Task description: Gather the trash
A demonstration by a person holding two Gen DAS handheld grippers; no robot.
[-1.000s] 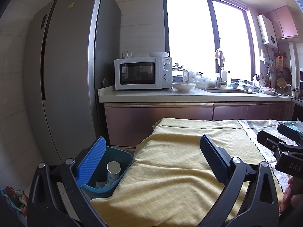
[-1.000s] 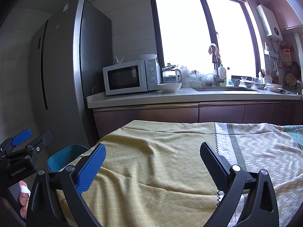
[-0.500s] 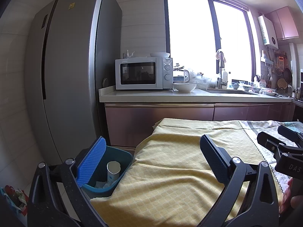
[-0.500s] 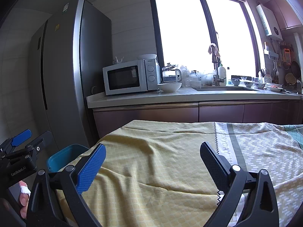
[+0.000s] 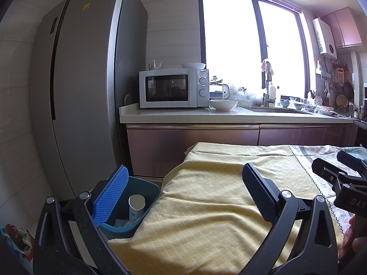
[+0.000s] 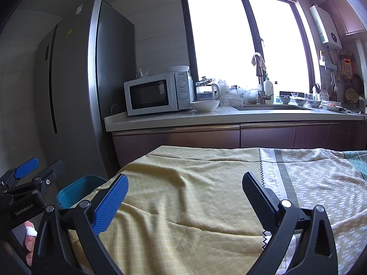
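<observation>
Two tongs, both spread wide and holding nothing. Left tongs (image 5: 183,192) hover level over the near-left corner of the table; one finger carries a blue dimpled pad (image 5: 111,196), the other shows as plain black. Right tongs (image 6: 183,200) hang over the table's middle, same build, also spread wide. Each appears at the other's frame edge, right tongs at 3 o'clock in the left view, left tongs at 9 o'clock in the right view. A fingertip with a white bandage (image 6: 30,231) shows below the left tongs, mostly cut off.

Table covered by a yellow woven tablecloth (image 6: 183,194), softly creased, with a grey-patterned band and partly legible print toward 3 o'clock.

Teal plastic bin (image 5: 151,189) stands on the floor at 8 o'clock of the left tongs, tucked against the table's corner. Inside it stands a white paper cup (image 5: 136,207), upright; pale scraps at the bottom are unclear. Right view shows only the bin's rim.

Beyond, at 12 o'clock: a white microwave (image 5: 173,88) beside a grey fridge (image 5: 84,91).
</observation>
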